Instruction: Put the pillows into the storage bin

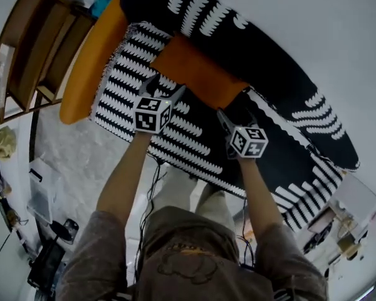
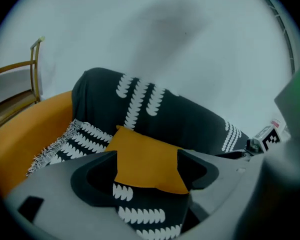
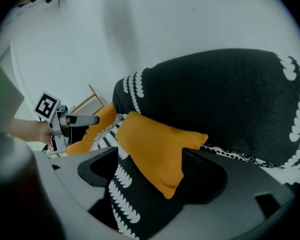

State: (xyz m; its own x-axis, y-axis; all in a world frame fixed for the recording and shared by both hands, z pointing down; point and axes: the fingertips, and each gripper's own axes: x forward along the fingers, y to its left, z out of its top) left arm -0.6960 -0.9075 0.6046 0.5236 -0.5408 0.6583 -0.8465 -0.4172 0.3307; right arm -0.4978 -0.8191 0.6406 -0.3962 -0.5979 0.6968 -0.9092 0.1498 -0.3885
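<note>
Since nothing's been grabbed yet, I'd call this the reach-in step, right before the first pick.

Head view first: both arms are stretched out over the sofa, which has a black-and-white blanket thrown over it. The orange pillow sits on that blanket, up against the backrest. My left claw is just at the pillow's near left edge, and the right claw is just by its right corner. Off to the left there's a wooden shelf by the sofa's end. No storage bin in any view, so I can't say where it stands.

Left gripper view: the claw is spread wide. The pillow's corner shows between the two jaws but a bit beyond them. The pads don't look to be touching it, so nothing's held.

Right gripper view: same deal. Claw wide, the pillow's other end framed between the jaws, not pinched. The left claw shows off to the side here, near the blanket's fringe.

My guess for the next move: push both claws forward a touch so each straddles its end of the pillow, then close on the fabric and lift together. It's soft, so it'll probably sag or slip if only one side bites. After that I need to find the bin.
</note>
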